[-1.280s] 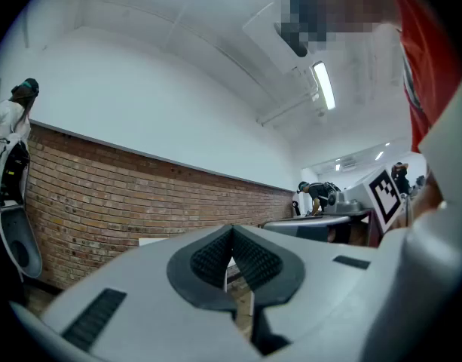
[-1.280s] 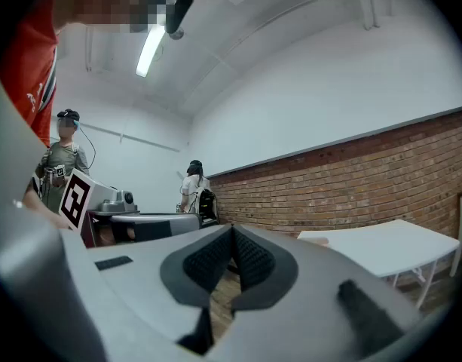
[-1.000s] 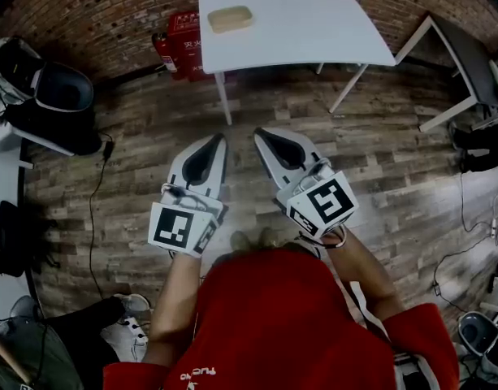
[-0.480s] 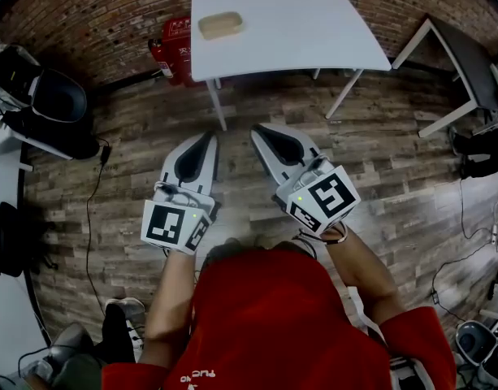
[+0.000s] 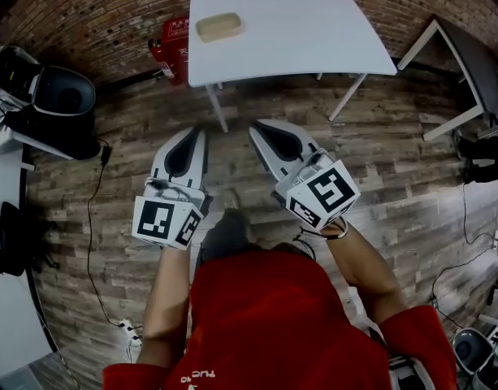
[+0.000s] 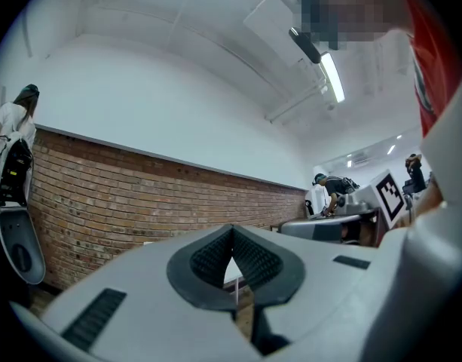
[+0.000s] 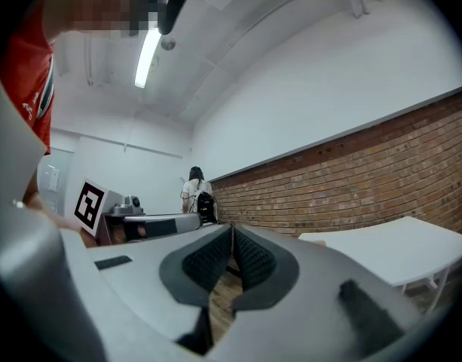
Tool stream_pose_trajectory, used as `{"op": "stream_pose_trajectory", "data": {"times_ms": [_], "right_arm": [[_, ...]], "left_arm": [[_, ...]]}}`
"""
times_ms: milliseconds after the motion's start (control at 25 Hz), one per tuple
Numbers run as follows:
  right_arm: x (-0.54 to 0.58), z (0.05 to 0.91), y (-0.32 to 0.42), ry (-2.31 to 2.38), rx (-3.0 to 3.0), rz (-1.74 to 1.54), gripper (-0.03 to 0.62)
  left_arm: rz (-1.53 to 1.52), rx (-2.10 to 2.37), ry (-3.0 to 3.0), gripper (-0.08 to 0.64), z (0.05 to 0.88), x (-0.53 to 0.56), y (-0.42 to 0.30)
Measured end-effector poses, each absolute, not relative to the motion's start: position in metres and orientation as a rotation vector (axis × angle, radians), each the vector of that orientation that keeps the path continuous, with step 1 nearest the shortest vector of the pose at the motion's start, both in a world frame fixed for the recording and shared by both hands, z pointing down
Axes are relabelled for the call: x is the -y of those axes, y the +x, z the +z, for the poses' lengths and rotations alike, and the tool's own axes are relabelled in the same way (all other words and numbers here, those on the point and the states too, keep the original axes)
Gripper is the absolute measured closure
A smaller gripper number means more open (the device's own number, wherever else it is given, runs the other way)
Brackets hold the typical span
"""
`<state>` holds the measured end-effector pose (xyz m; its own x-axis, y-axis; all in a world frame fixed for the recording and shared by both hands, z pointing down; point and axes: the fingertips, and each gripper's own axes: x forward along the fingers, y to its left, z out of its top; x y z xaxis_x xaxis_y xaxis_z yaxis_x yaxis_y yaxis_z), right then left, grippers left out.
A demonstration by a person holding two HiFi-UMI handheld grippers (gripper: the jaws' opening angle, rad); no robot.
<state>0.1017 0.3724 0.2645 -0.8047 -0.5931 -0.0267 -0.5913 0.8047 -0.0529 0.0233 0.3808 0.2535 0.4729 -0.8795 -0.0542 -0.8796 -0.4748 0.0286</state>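
Two grippers, both with fingers pressed fully together and gripping nothing. The left gripper [image 6: 231,238] is showing its ribbed dark fingers [image 6: 206,258] meeting at the tips. The right gripper [image 7: 231,237] is showing the same, fingers [image 7: 255,259] touching. Both are hovering side by side over the wood-plank floor [image 5: 395,161], tips pointing toward the white bench [image 5: 305,31] and stopping short of its near edge. A tan block [image 5: 218,27] is lying on the bench's far left corner, well apart from both grippers. Each marker cube, left [image 5: 161,220] and right [image 5: 320,193], is carrying black-and-white square codes. A red box [image 5: 176,45] is standing under the bench's left end; its white lettering is too small to read.
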Motion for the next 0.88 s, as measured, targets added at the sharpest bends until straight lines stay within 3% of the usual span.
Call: {"op": "stream_pose_trajectory", "data": {"times_ms": [880], "right_arm": [[-0.093,0.281,0.004,-1.142,-2.906,-0.148,0.560]], "left_arm": [[0.068,-1.479,-2.785,0.546,0.276,-0.099,-0.095]]}}
